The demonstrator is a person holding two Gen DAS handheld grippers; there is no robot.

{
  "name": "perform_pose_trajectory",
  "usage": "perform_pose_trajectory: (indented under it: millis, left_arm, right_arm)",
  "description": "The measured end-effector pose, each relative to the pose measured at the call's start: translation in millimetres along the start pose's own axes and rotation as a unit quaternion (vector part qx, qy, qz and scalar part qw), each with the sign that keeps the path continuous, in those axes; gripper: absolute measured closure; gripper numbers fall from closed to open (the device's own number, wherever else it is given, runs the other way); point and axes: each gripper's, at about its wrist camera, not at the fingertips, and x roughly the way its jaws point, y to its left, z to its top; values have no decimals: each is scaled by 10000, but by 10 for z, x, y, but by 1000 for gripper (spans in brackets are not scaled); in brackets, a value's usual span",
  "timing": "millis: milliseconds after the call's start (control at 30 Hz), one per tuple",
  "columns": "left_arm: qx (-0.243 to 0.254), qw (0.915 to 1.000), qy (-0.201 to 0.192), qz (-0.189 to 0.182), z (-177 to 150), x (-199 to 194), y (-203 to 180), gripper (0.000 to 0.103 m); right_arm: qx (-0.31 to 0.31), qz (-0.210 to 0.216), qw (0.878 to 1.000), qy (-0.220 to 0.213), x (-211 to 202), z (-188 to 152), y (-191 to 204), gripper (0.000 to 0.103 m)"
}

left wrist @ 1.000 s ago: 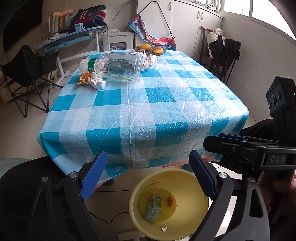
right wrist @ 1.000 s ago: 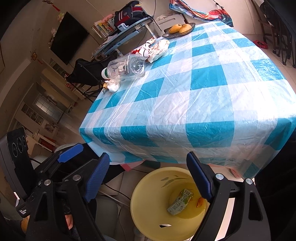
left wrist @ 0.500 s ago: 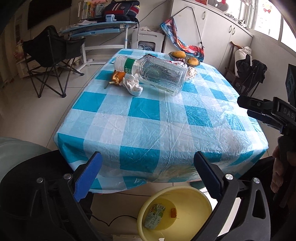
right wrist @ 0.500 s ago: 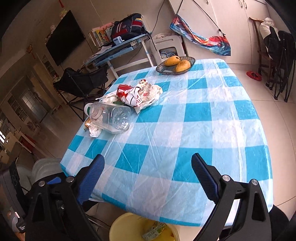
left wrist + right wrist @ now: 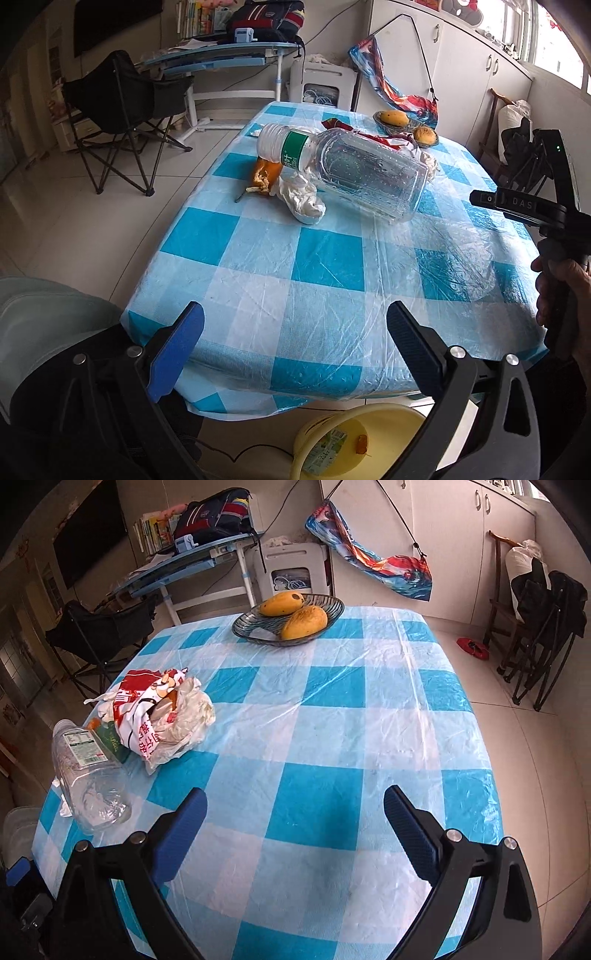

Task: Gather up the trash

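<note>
A clear plastic bottle (image 5: 351, 173) with a green label lies on its side on the blue-checked table (image 5: 332, 266); it also shows in the right wrist view (image 5: 88, 775). A crumpled white tissue (image 5: 303, 199) and an orange peel (image 5: 264, 173) lie beside it. A red-and-white crumpled bag (image 5: 162, 712) lies behind it. A yellow bin (image 5: 373, 439) on the floor holds a small carton (image 5: 325, 450). My left gripper (image 5: 291, 350) is open and empty over the near table edge. My right gripper (image 5: 293, 830) is open and empty above the table.
A glass dish (image 5: 288, 620) with two mangoes (image 5: 304, 622) stands at the table's far end. A black folding chair (image 5: 118, 122) and a desk (image 5: 221, 62) stand left of the table. More folded chairs (image 5: 543, 620) lean at the right wall.
Both grippers have risen from over the yellow bin and moved forward above the table. The bin has dropped to the bottom of the left view and out of the right view.
</note>
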Motion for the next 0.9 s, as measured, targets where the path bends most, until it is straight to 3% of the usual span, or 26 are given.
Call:
perform_pose_trajectory:
  millis: [200,333,533,733,900]
  left_arm:
    - [-63,10000,28,37,121,125,39,7]
    - [-106,9999,8,27,202,155,31,7]
    - [-253,9995,-163,-75,260,57,-8,7]
    - [-884,9956,-296,-119,149,-30,-35,7]
    - [-737,9953,-597,212,-40,-265,-192,7]
  right_arm:
    - [65,-181,9995,235,194,76,-71,7]
    - [-554,-680,9951,449,353,151,90,7]
    - [-588,-562,9955,476,383,134,105,7]
    - [-570,-542,9958,478,383,147,103,6]
    - [-570,-541,9958,477,385,143,108,6]
